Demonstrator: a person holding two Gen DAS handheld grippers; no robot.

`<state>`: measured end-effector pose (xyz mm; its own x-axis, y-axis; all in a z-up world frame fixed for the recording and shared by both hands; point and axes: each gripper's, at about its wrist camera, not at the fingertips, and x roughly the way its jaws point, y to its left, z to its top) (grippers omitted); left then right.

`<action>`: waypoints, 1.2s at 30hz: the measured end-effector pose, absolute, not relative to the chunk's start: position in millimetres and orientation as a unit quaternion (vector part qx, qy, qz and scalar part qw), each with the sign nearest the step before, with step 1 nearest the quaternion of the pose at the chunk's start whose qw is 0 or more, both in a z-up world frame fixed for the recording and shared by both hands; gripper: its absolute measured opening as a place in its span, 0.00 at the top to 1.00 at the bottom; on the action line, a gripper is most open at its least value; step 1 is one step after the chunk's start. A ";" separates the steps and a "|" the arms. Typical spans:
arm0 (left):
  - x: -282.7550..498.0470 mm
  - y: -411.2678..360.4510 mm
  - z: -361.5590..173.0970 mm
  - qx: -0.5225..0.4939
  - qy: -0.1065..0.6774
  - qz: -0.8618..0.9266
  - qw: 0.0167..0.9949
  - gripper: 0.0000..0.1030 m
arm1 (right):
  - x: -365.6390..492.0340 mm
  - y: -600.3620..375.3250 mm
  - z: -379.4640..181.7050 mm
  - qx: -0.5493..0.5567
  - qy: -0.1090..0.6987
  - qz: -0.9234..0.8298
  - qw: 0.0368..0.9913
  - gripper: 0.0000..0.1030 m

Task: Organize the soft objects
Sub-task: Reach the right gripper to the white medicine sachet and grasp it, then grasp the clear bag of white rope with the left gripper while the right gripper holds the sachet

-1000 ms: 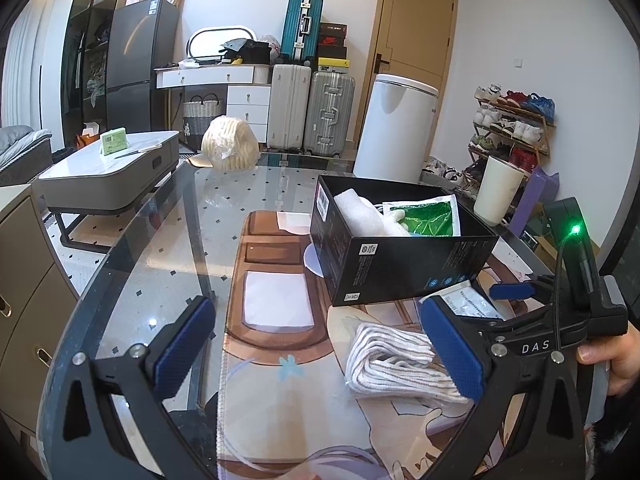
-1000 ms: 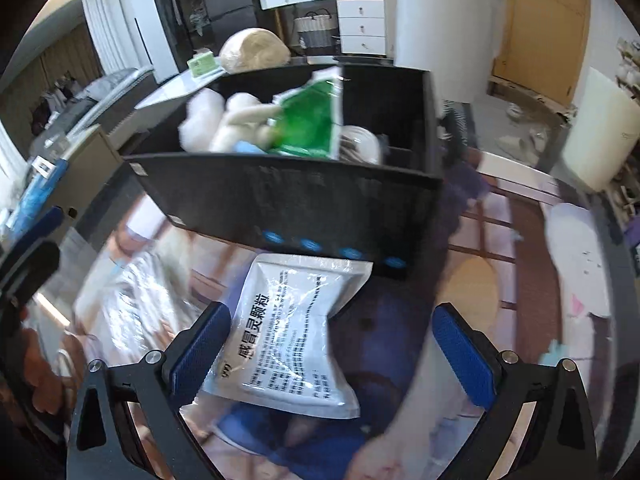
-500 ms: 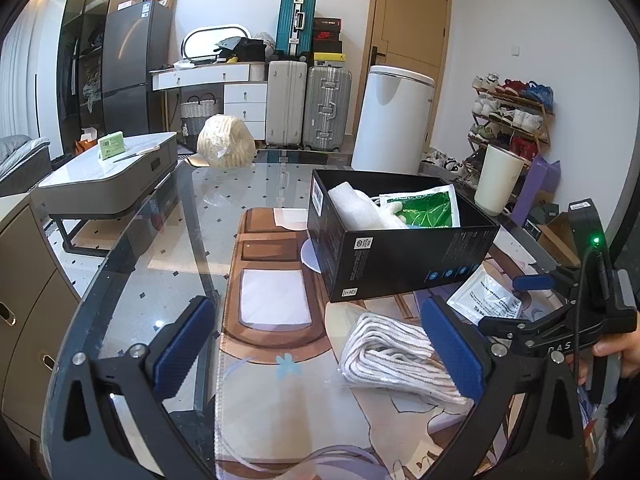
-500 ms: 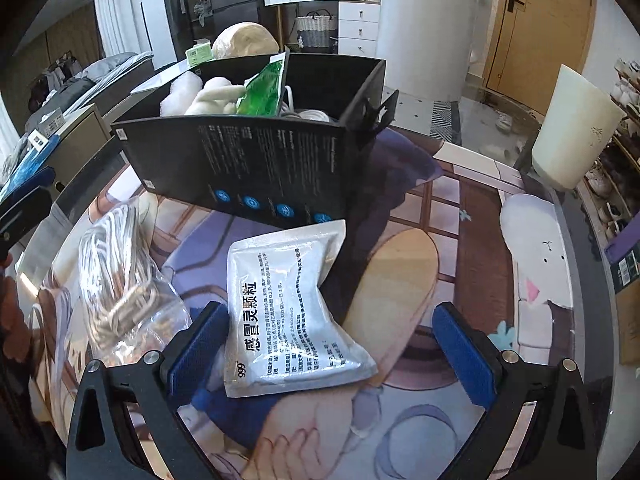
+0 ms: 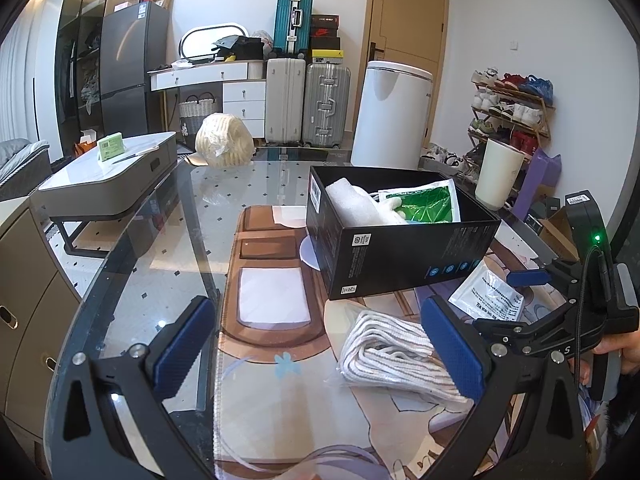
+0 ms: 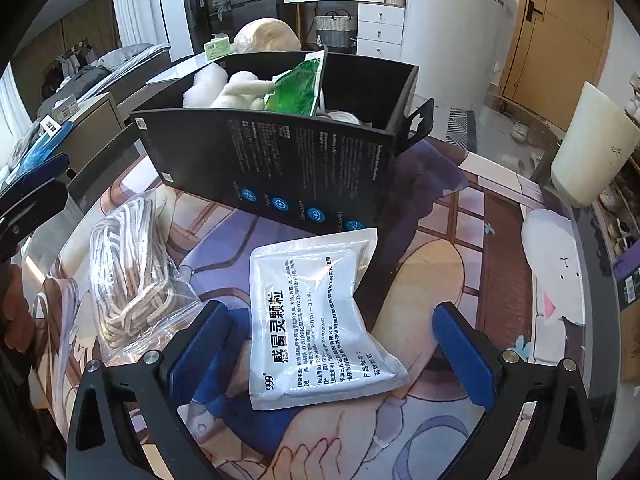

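Two items are left outside the black box point(image 6: 280, 160): a white foil sachet point(image 6: 316, 320) lying flat on the printed mat point(image 6: 440, 280), just in front of the box's near wall, and a clear bag of striped cord point(image 6: 128, 264) beside it to the left. Right gripper point(image 6: 332, 348) hangs over the sachet's lower half, fingers spread wide, gripping nothing; left gripper point(image 5: 320, 344) likewise spread and empty, its right pad point(image 5: 452, 344) near the cord bag point(image 5: 392, 352). Risks, as I judge them: the sachet is slick laminated foil, pillow-shaped, with a thin sealed edge. Pinch it flat and the pads likely slide off or just shove it across the mat; closing on a corner could let it rotate and droop. The box is light cardboard with an open flap sticking out on the right end, so a low approach could catch the wall and push the whole box. It already holds white foam wrap, a plush piece and a glossy green pouch point(image 6: 296, 88) standing on edge; dropping the sachet on that could tip it out. The cord bag is loose crinkly film, so a grip may catch film only.
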<state>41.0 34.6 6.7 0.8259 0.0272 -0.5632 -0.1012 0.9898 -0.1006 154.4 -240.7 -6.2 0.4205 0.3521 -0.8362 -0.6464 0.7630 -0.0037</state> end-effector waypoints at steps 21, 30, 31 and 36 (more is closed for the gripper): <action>46.6 20.3 1.0 -0.046 0.324 -0.005 0.945 0.00 | 129.7 -252.9 4.8 -0.143 0.429 0.337 0.826 0.67; 49.4 11.6 -12.6 -0.094 0.375 -0.039 0.921 0.00 | 128.7 -253.5 5.1 -0.148 0.428 0.338 0.825 0.67; 52.0 9.6 -14.1 -0.105 0.382 -0.047 0.917 0.00 | 128.9 -253.9 5.0 -0.150 0.428 0.337 0.825 0.67; 62.0 -4.8 -17.5 -0.113 0.396 -0.064 0.909 0.00 | 129.5 -257.7 5.1 -0.153 0.430 0.332 0.826 0.66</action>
